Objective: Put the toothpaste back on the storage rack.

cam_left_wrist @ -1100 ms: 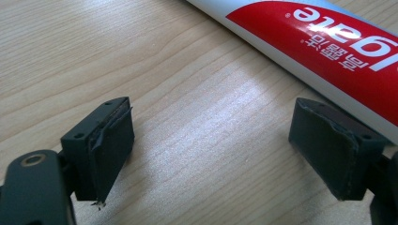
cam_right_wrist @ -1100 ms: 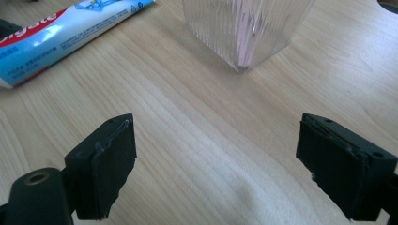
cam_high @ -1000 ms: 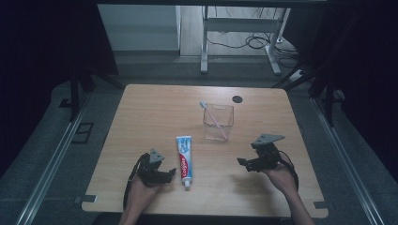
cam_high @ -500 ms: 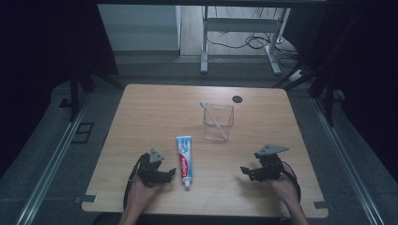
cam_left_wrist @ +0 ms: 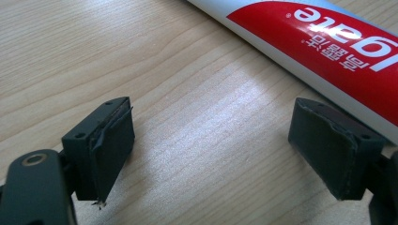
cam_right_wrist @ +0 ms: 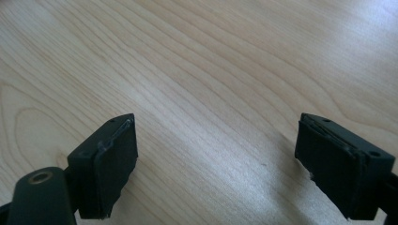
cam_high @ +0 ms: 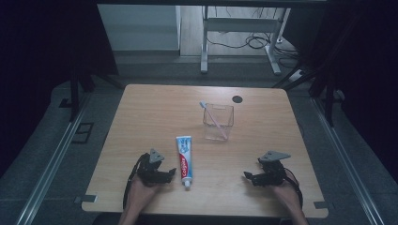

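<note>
A red, white and blue toothpaste tube (cam_high: 184,160) lies flat on the wooden table (cam_high: 155,112), cap toward the front edge. Just left of its cap end rests my left gripper (cam_high: 170,174), open; in the left gripper view the tube (cam_left_wrist: 338,51) crosses the upper right, close beside the right jaw, and bare wood lies between the jaws (cam_left_wrist: 211,164). My right gripper (cam_high: 248,177) sits low at the front right, open over bare wood (cam_right_wrist: 216,173). A clear square cup (cam_high: 218,122) stands behind the tube with a pink toothbrush (cam_high: 213,118) leaning inside it.
A small black round disc (cam_high: 237,99) sits near the table's back right. Metal desk legs and cables (cam_high: 244,42) stand on the floor beyond the table. A rail (cam_high: 51,154) runs along the floor at the left.
My right gripper has moved toward the front edge and sunk lower to the table. The left gripper, tube and cup have stayed put.
</note>
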`<state>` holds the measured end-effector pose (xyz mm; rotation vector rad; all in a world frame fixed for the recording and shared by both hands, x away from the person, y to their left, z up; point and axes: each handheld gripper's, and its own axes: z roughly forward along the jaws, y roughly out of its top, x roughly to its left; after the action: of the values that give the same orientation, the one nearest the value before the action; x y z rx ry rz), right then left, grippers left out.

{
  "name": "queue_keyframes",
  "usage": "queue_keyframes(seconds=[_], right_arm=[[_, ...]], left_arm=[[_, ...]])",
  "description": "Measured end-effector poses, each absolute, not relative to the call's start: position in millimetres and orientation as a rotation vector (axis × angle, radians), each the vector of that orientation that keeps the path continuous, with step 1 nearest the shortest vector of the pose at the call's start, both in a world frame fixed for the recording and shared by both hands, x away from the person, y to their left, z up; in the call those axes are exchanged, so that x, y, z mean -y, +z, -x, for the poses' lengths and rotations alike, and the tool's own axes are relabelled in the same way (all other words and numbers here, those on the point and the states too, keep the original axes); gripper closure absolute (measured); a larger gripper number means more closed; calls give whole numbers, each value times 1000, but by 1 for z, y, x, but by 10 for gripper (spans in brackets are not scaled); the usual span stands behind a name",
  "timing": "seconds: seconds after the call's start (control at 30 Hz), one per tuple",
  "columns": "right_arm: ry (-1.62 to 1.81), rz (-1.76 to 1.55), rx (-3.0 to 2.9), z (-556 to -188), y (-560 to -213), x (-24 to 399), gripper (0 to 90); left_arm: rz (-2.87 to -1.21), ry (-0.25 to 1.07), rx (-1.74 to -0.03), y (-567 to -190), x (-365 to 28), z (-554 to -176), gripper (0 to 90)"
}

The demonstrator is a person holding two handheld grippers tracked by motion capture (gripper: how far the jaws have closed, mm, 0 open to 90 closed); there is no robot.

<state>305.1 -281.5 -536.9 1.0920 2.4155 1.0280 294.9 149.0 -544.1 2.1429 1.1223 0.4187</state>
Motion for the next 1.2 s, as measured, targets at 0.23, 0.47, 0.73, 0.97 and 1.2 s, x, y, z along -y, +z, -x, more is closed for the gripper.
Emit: queue_keyframes(seconds=[0.23,0.47,0.73,0.97,1.2], right_arm=[[1044,-1072,-2404,-303,-542,284,134],[1038,-1069,-2404,-303,-542,284,133],[1039,-1072,-2399,-303,-542,284,136],[1037,-1073,-2398,-303,-542,284,137],[1037,-1073,-2398,-303,-542,284,136]], left_arm=[[-2162,419,-1143,-542,-147,-295,152],[-2164,416,-1146,-535,-146,-296,160],[-2166,396,-1154,-529,-143,-298,178],[-2182,399,-1152,-518,-133,-300,179],[-2196,378,-1135,-507,-111,-300,182]])
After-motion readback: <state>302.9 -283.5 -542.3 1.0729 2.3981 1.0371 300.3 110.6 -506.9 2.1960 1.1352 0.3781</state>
